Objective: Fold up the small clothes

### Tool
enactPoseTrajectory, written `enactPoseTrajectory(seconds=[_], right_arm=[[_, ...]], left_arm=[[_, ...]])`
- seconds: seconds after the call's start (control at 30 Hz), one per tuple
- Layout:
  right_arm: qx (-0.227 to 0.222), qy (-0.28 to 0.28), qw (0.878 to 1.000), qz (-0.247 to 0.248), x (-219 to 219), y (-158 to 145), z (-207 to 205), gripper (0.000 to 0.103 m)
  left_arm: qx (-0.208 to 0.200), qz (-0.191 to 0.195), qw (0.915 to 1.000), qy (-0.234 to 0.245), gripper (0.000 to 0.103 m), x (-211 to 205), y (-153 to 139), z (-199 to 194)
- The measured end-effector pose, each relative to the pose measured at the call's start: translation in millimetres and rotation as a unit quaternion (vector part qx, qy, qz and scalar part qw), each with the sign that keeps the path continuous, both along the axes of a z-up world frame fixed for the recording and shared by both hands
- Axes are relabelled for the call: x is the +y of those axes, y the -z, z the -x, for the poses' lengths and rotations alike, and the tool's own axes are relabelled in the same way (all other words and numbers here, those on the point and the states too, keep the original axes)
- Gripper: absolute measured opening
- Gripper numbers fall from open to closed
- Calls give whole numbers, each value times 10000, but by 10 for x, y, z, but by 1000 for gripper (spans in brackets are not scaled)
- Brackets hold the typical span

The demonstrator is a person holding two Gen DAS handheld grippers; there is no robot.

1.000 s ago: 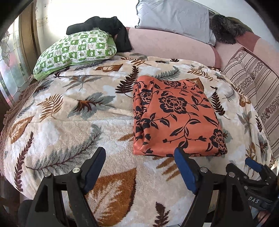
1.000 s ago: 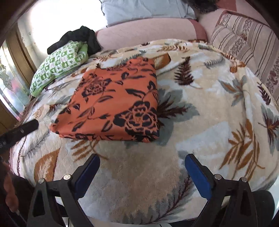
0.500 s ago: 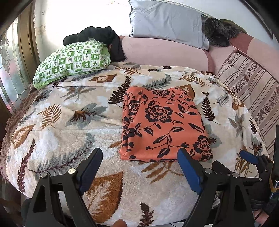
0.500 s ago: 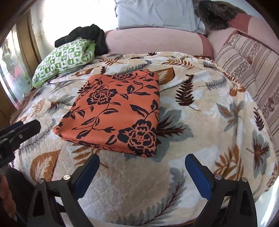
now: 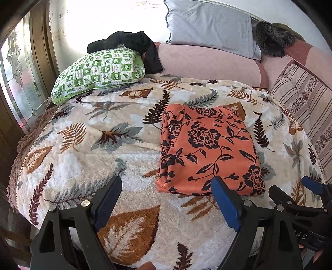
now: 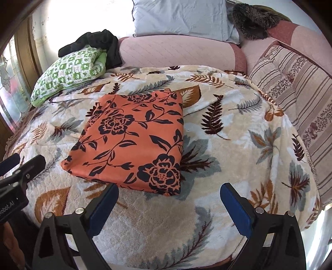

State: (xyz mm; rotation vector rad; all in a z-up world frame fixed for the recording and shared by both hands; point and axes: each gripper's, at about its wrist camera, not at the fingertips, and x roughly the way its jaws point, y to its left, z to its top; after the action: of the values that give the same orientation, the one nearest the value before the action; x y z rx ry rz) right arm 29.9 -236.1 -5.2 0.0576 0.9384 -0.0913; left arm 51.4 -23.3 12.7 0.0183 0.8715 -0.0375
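Leaf-print blanket [image 5: 87, 157] over bed; pink sofa back [image 5: 207, 62]; bright wall; stained-glass window [image 5: 18, 87] left.

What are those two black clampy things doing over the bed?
A person is folding small clothes with them. The orange flowered cloth lies folded in a neat rectangle on the leafy blanket. The left gripper and right gripper hover open near the bed's front edge, holding nothing.

Strong daylight floods in from the upper left of both frames, burning the white plastered wall [image 5: 99, 18] out to glare. The leaf-patterned plush blanket [image 6: 238, 145] is evenly lit and sharp, with soft shadows. Fisheye bending curves the edges, and the corners go black.
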Motion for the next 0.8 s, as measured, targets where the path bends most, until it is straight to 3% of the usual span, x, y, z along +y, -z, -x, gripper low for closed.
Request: enactPoseTrajectory(seconds=[0.23, 0.8], right_arm=[[-117, -61, 9999, 86, 51, -132, -19, 100], [-187, -82, 9998, 56, 42, -181, -132, 100]], left_arm=[[-203, 47, 9998, 65, 88, -19, -104, -17], [-263, -20, 9996, 123, 88, -87, -147, -146]])
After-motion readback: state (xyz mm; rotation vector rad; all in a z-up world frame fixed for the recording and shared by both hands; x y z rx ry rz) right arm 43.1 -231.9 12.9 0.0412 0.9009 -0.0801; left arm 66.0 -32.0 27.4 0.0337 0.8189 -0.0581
